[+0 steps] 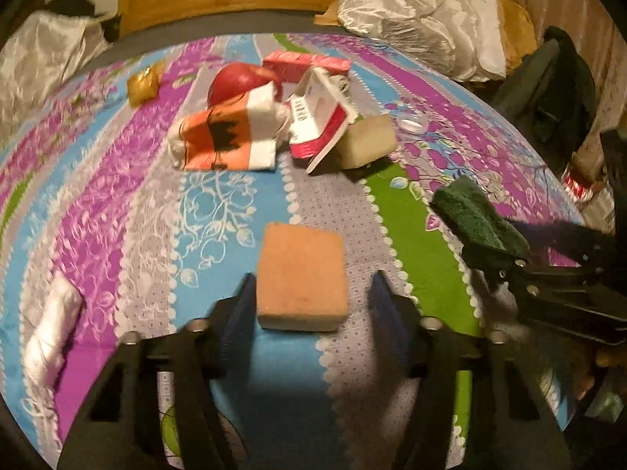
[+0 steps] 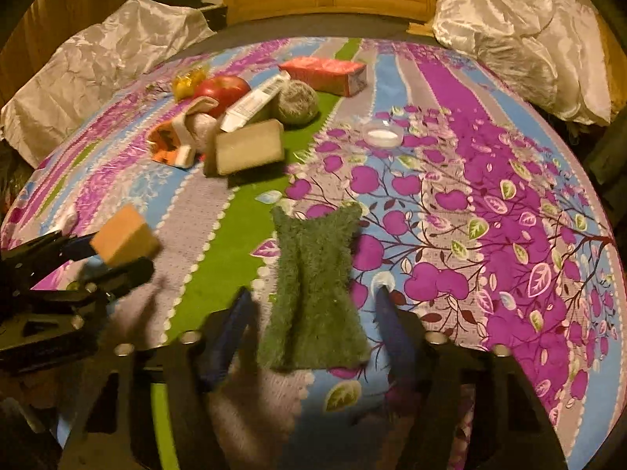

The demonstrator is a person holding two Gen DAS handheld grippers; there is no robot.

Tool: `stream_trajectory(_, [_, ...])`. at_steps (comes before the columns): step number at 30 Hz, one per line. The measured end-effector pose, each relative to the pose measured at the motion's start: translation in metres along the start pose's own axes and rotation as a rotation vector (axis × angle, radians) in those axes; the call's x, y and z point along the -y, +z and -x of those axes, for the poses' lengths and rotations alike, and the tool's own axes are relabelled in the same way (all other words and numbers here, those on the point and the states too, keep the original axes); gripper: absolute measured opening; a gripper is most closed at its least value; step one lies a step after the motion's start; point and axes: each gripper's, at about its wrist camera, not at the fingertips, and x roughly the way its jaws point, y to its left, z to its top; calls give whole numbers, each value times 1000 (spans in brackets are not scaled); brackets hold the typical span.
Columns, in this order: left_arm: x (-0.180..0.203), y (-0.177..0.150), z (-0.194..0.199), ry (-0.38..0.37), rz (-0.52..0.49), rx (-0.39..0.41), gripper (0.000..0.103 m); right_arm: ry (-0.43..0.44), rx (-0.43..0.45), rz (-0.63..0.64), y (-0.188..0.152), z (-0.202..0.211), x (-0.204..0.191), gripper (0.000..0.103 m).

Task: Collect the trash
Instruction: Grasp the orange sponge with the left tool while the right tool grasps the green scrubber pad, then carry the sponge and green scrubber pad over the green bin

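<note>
An orange sponge (image 1: 301,278) sits between the blue pads of my left gripper (image 1: 313,274), which is shut on it just above the patterned bedsheet (image 1: 117,215). In the right wrist view the same sponge (image 2: 125,239) sticks out of the left gripper (image 2: 106,258) at the left edge. My right gripper (image 2: 313,293) is shut on a green scouring pad (image 2: 313,286), which looks pinched at its middle. Seen from the left wrist, that scouring pad (image 1: 478,215) juts up from the right gripper (image 1: 497,250).
Further up the bed lies a heap: a red apple (image 1: 239,78), an orange-white cloth (image 1: 227,137), a red-white carton (image 1: 317,121), a beige sponge (image 2: 250,149), a grey ball (image 2: 298,103) and a red box (image 2: 325,72). A clear lid (image 2: 382,135) and white tissue (image 1: 51,325) lie apart.
</note>
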Motion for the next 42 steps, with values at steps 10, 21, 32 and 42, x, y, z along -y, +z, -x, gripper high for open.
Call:
stream_trajectory(10, [-14, -9, 32, -38, 87, 30, 35, 45, 79, -74, -11, 40, 0, 16])
stream_trajectory(21, [36, -14, 78, -59, 1, 78, 35, 106, 224, -187, -40, 140, 4, 16])
stream_trajectory(32, [128, 10, 125, -136, -186, 186, 35, -31, 396, -302, -84, 272, 46, 16])
stream_trajectory(42, [246, 23, 156, -240, -375, 245, 36, -252, 475, -528, -163, 382, 129, 16])
